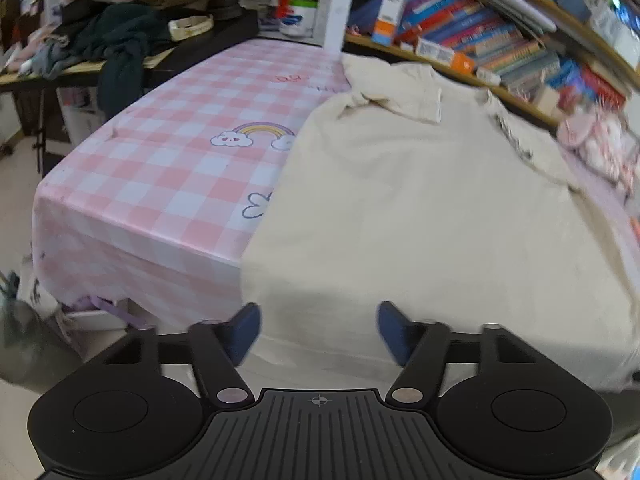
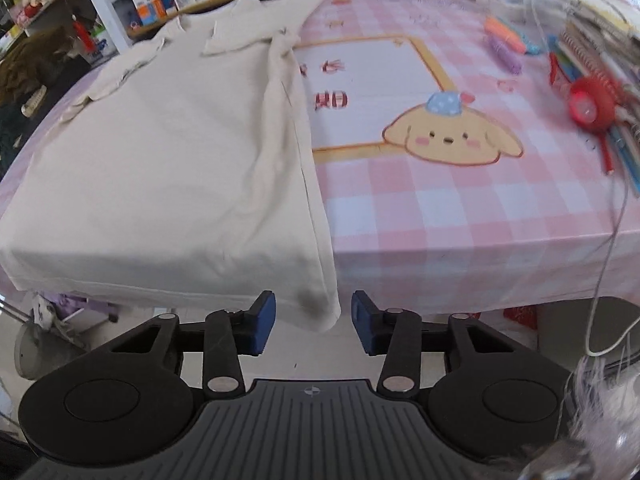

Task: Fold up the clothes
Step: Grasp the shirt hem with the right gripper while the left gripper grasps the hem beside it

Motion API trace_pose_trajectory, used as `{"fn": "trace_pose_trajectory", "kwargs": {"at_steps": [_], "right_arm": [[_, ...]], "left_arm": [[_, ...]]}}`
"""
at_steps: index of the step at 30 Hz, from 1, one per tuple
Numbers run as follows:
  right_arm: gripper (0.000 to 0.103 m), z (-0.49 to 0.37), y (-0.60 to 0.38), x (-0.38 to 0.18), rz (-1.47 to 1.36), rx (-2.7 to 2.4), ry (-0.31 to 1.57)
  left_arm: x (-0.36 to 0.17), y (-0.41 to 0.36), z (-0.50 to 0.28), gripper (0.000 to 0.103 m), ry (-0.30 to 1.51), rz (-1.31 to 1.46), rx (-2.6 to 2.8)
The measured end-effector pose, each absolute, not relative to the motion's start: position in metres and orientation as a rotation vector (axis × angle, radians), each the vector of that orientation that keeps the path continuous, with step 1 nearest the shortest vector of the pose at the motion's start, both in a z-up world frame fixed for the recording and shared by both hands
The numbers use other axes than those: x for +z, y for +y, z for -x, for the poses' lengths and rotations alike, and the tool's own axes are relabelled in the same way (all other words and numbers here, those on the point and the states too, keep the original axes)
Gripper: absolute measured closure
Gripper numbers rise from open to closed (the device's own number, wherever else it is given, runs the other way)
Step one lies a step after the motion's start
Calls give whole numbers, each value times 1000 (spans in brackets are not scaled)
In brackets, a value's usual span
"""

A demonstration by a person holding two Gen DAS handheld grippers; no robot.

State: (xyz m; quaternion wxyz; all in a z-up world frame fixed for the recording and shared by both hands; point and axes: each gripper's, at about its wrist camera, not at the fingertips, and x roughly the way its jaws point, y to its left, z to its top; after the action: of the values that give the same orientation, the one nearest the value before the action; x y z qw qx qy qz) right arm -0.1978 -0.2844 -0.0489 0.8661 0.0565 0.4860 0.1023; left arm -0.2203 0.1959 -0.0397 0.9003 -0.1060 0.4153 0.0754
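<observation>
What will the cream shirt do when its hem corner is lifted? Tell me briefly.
The cream shirt is probably floppy: its hem droops over the table edge. It looks light and thin, creasing along its side fold. It may slide easily on the glossy checked tablecloth.

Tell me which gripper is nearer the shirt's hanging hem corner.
Right. The right gripper is open with the shirt corner hanging between its fingers; the left gripper is open before the hem's middle.

Pink checked counter up front, crammed bookshelf behind, cluttered desk left, pale floor below.
</observation>
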Motion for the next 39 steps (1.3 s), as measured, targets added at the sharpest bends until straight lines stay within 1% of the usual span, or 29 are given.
{"fn": "trace_pose_trajectory", "kwargs": {"at_steps": [1, 10, 23, 24, 25, 26, 27, 28, 29, 31, 35, 39], "right_arm": [[63, 195, -284, -51, -107, 216, 1022], [63, 171, -282, -62, -85, 232, 1075], [63, 151, -277, -73, -103, 218, 1163], [63, 152, -276, -73, -100, 210, 1163], [66, 155, -276, -70, -101, 217, 1156], [75, 158, -276, -66, -103, 225, 1149], [80, 162, -276, -63, -105, 234, 1141], [88, 166, -276, -59, -107, 243, 1134], [92, 169, -276, -56, -108, 251, 1126], [94, 176, -275, -49, -112, 268, 1111], [95, 191, -275, -35, -119, 302, 1080], [95, 203, -287, -16, -248, 313, 1036]], "left_arm": [[-42, 199, 220, 49, 870, 205, 147], [-65, 231, 210, 49, 934, 152, 94], [-91, 257, 186, 49, 935, 187, -108], [-91, 258, 187, 51, 933, 199, -116], [-91, 259, 188, 62, 930, 214, -126], [-91, 260, 190, 70, 927, 229, -135], [-91, 262, 193, 86, 924, 241, -135], [-90, 264, 196, 98, 922, 250, -131], [-89, 266, 200, 99, 916, 263, -136], [-83, 269, 208, 102, 907, 278, -152], [-66, 272, 219, 102, 884, 297, -181], [-52, 276, 221, 102, 847, 346, -187]]}}
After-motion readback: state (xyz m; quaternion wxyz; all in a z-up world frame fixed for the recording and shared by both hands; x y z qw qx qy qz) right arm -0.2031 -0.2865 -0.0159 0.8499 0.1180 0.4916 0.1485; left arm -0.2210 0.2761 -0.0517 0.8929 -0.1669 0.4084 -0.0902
